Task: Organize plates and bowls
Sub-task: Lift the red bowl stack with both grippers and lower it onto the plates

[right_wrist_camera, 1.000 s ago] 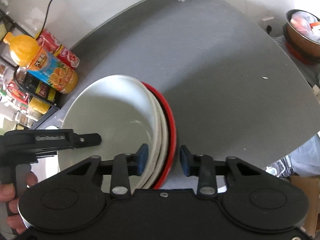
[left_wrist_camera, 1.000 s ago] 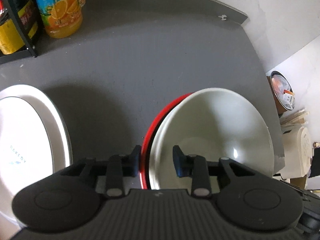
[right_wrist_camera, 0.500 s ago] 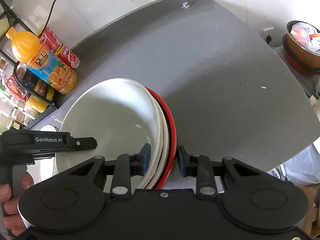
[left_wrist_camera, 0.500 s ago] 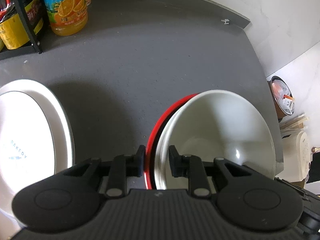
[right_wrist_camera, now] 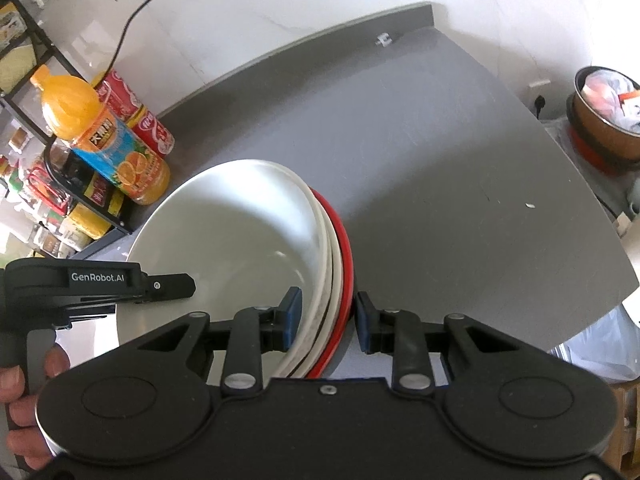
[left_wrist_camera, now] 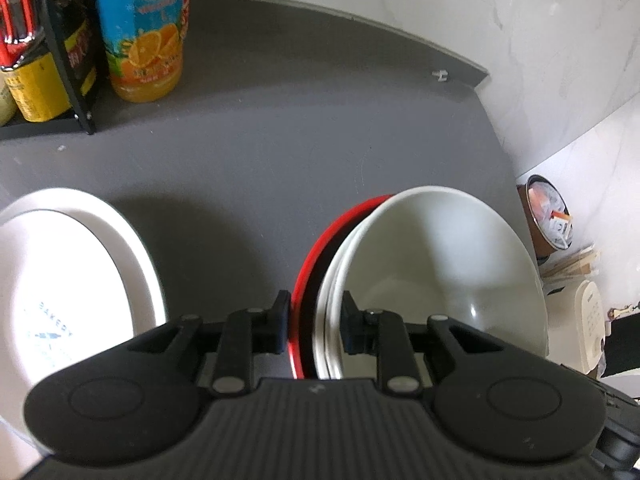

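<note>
Both tongs, left (left_wrist_camera: 314, 326) and right (right_wrist_camera: 326, 322), pinching opposite rims of the nested bowl stack (left_wrist_camera: 436, 276) to lift it evenly off the grey surface (left_wrist_camera: 280, 152).

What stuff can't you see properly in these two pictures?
- Near edge of the bowl stack, left wrist view: hidden behind the left gripper.
- White plate, left wrist view: cut off by the left edge and the gripper body.
- How many bowls sit under the top one, right wrist view: only rims show.
- Jars on the black rack: too small to read.
</note>
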`<action>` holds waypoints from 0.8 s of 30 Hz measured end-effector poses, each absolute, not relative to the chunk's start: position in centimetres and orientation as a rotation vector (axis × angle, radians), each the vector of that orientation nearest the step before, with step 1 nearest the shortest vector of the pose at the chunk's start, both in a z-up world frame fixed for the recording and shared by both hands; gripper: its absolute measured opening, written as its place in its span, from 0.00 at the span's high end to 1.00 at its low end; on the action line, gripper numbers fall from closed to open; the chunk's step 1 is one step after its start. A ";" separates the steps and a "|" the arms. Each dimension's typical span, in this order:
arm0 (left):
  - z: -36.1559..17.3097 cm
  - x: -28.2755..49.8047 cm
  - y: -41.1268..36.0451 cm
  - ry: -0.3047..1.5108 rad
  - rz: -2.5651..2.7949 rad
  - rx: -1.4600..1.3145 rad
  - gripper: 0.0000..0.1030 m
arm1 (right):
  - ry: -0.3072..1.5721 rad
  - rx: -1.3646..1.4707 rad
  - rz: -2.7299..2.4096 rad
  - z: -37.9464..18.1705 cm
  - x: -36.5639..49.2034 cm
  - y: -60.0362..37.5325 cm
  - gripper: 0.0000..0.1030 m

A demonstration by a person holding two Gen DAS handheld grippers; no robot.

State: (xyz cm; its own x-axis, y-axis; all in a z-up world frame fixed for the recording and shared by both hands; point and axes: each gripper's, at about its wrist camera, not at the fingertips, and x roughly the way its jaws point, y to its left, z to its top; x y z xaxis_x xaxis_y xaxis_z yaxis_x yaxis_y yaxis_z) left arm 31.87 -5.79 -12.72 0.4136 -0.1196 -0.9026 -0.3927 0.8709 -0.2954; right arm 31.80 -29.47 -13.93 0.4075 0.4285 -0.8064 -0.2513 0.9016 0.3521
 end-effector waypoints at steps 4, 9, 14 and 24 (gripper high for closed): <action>-11.8 31.3 -4.7 1.126 0.188 -0.525 0.78 | 1.051 0.180 0.446 -12.9 31.6 -28.4 0.73; -10.5 30.6 -2.8 1.103 0.200 -0.529 0.78 | 1.030 0.167 0.469 -11.7 31.3 -26.6 0.73; -9.2 29.5 -0.7 1.084 0.226 -0.534 0.78 | 1.018 0.152 0.497 -10.5 30.9 -24.4 0.73; -7.2 26.6 4.0 1.041 0.265 -0.547 0.78 | 0.995 0.131 0.560 -8.6 29.6 -19.9 0.73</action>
